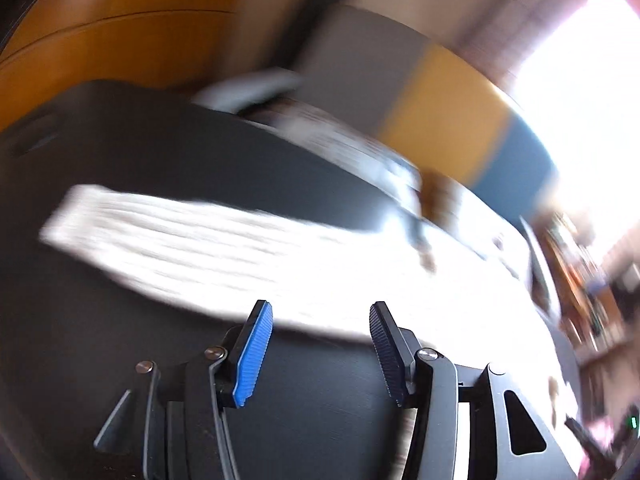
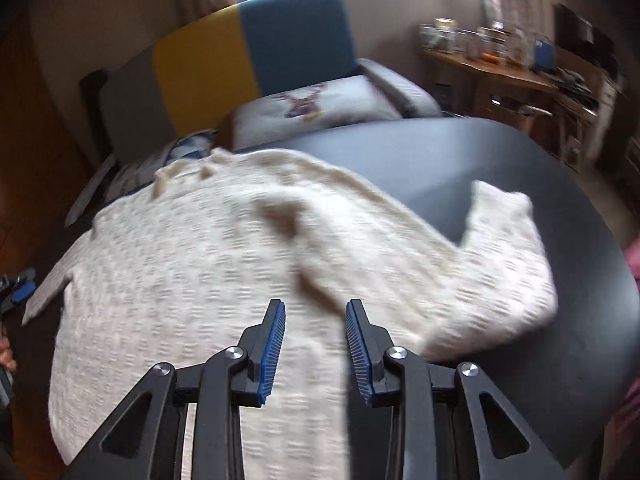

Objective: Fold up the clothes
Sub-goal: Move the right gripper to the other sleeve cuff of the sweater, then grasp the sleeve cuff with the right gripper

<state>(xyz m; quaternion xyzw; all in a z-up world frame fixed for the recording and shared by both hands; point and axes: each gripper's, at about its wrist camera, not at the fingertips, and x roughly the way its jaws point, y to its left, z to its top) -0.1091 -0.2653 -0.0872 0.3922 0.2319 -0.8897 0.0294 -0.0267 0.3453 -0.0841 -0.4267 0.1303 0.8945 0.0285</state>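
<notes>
Right gripper (image 2: 316,346) is angled down over the cream knit sweater (image 2: 224,264), jaws narrowly parted, nothing held. Left gripper (image 1: 320,354) is held wider, empty, over the black table (image 1: 160,148). Bare tabletop is seen beyond the sleeve (image 2: 504,224), up to the far edge.

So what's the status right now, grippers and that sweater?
Left gripper open, empty. Right gripper open, empty, above the sweater. Sweater spread on black table, one sleeve bent. Nothing in the way.

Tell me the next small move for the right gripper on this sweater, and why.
Probably lower the right gripper and pinch the sleeve that lies spread toward the edge of the black table. Its jaws stand apart with nothing between them, and the cream sweater looks unfolded.
</notes>
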